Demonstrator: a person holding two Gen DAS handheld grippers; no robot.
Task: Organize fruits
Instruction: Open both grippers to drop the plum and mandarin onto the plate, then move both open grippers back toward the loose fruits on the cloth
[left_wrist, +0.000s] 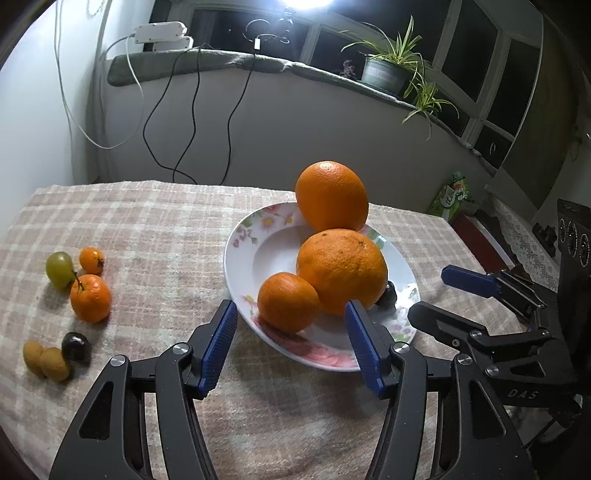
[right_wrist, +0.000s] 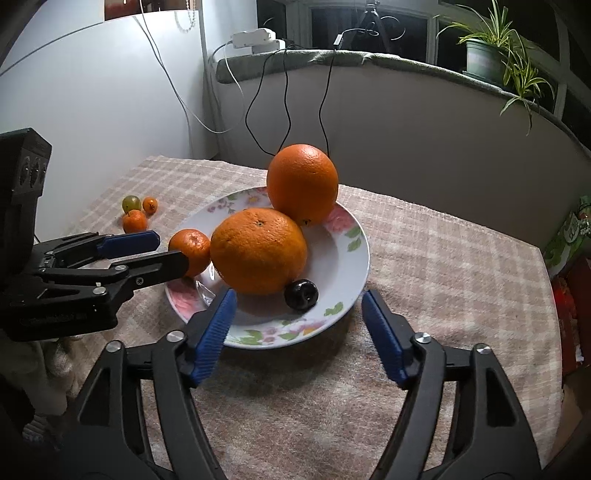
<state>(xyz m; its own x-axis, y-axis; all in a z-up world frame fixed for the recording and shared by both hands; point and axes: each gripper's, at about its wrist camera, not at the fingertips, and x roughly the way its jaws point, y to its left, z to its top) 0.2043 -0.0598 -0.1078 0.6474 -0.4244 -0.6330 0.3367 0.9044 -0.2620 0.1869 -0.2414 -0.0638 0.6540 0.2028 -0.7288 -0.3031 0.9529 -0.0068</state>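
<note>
Sorting fruit onto the plate (left_wrist: 236, 254) is, we judge, partly done: two big oranges (left_wrist: 341, 269), a tangerine (left_wrist: 288, 302) and a dark cherry (right_wrist: 301, 293) lie on it, at centre frame in both views. Loose fruit remains on the table (left_wrist: 155, 229) at left of the left view: a grape (left_wrist: 59, 268), two small tangerines (left_wrist: 90, 298), a second cherry (left_wrist: 75, 346) and two tan fruits (left_wrist: 46, 360).

Left claw (left_wrist: 291, 347) is apart and holds nothing, framing the plate's near rim. Right claw (right_wrist: 299, 338) is likewise apart and empty, low in its view.

Next move, in our judgement: the left claw swings toward the lower-left cluster and takes one piece gently, as the small fruit will roll.

Writing: only "DAS" is legible, on the right claw's body in the left view.
</note>
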